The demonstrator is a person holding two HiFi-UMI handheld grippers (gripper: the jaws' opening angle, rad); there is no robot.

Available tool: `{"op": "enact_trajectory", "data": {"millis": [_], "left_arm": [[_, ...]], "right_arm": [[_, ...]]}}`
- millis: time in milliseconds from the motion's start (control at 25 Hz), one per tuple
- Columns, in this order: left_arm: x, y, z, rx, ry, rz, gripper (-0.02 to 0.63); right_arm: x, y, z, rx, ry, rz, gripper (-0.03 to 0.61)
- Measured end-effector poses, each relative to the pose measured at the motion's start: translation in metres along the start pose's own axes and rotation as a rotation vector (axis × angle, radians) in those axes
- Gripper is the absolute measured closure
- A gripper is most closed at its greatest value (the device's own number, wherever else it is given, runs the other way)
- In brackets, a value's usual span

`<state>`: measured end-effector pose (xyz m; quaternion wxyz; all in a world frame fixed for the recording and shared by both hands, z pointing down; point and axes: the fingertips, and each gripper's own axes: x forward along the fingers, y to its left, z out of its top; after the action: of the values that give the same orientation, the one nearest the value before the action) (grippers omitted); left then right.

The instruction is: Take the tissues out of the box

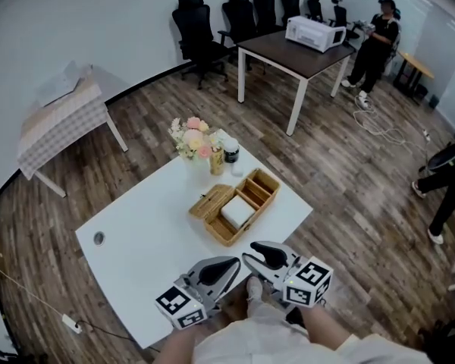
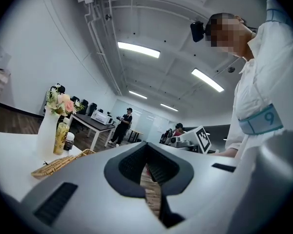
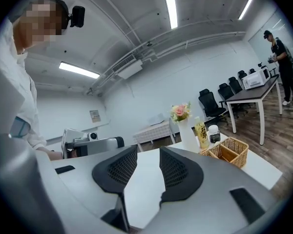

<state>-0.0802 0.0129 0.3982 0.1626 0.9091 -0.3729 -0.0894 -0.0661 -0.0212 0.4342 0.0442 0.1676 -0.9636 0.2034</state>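
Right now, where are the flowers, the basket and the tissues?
flowers (image 1: 191, 135), head view, on the pink and cream blooms.
basket (image 1: 267, 202), head view, on its woven right wall.
tissues (image 1: 237, 212), head view, on the white top of the stack.

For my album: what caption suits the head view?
Left hand-held gripper shut, right hand-held gripper open, both short of the wicker box of tissues.
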Motion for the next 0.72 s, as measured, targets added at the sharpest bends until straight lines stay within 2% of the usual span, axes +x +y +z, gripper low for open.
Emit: {"op": "enact_trajectory", "data": {"millis": [480,720], "left_arm": [[0.035,0.056,0.002,-0.032,0.020,0.118,0.612],[0.061,0.087,-0.012,-0.016,0.081,0.141,0.611]], "right_arm": [[0.028,-0.071,0.006,0.001,0.102,0.039,0.414],[0.034,-0.109,0.008,0.011,0.120,0.035,0.413]]}}
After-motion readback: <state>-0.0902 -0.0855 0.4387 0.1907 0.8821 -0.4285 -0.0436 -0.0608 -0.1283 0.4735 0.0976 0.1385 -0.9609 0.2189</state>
